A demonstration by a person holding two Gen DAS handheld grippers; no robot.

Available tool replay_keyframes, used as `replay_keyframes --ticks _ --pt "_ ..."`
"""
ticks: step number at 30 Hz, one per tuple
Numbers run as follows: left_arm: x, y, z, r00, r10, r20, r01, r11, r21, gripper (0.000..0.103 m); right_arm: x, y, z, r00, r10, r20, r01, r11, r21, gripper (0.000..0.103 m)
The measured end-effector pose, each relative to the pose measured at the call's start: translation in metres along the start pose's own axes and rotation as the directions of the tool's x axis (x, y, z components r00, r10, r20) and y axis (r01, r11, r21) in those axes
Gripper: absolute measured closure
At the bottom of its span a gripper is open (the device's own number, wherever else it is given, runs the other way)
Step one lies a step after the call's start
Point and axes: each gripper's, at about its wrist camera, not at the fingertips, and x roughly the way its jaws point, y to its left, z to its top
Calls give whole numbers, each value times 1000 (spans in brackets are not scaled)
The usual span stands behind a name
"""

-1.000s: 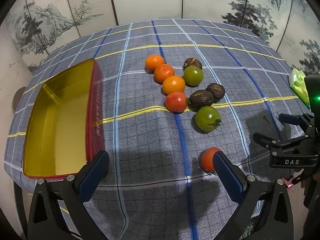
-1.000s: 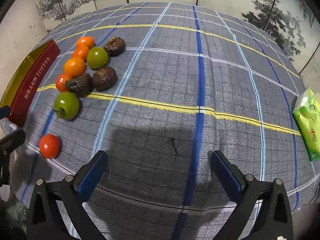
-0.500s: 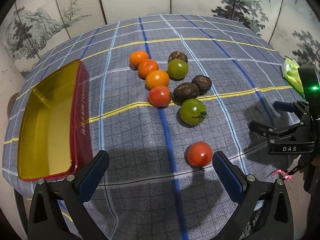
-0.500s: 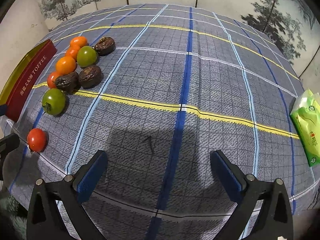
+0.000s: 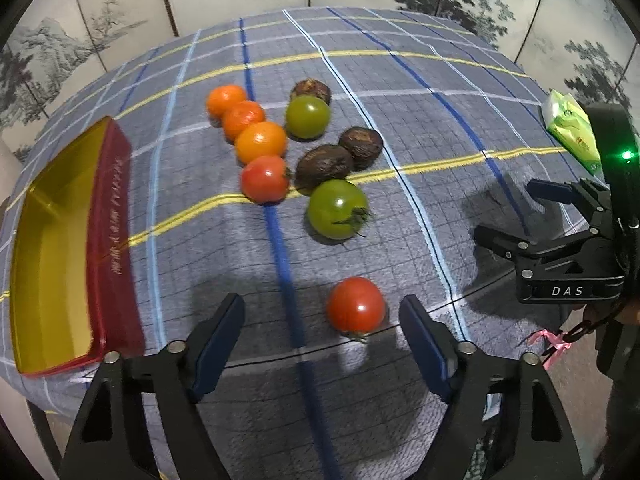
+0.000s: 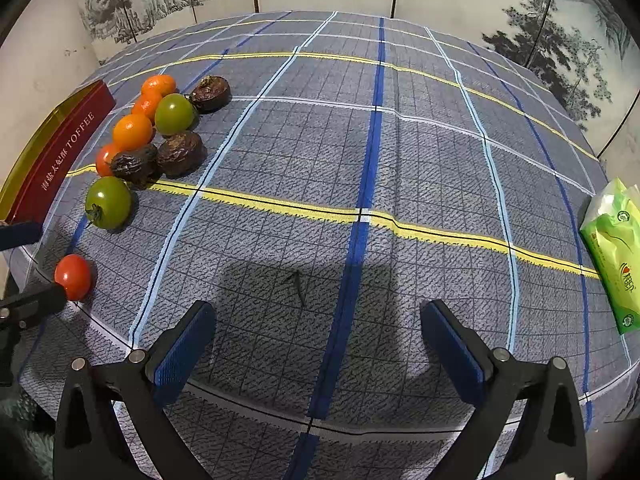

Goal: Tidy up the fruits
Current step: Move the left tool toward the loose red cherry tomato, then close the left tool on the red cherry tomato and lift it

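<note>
one red tomato [image 5: 356,305] lies near the cloth's edge, between my left claw [image 5: 322,330]'s pads, which have just been narrowing but are not yet touching; right claw [image 6: 318,350] spread, idle; tin [image 5: 52,248] waits leftward

Two close, steeply downward wrist views, both sharing the fruit cluster [image 5: 296,152].

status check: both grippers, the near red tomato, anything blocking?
Left gripper open, jaws just been closing, flanking red tomato, pads not touching. Right gripper open, empty, over bare cloth. Nothing blocking; tin clear at left.
</note>
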Motion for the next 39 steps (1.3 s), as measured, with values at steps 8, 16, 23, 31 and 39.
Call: replay_keyframes --ticks 8,16,23,31,39 --pt "13 -3 2 999 -22 -38 22 1000 -9 41 -1 0 -1 1000 2 7 -2 1000 -3 0" --pt "18 -8 5 999 -23 -40 23 1000 2 51 -1 0 -3 1000 8 12 -8 1000 -15 0" --pt "19 -9 6 999 -24 -34 24 1000 7 56 -1 -2 -3 1000 22 14 -21 999 -39 0" --pt "16 -4 6 999 -41 -28 41 999 -16 72 -1 -2 -3 1000 22 14 -22 999 -39 0" --pt "9 7 7 999 -46 -22 45 998 -42 72 -1 -2 -4 1000 23 16 -22 999 -39 0"
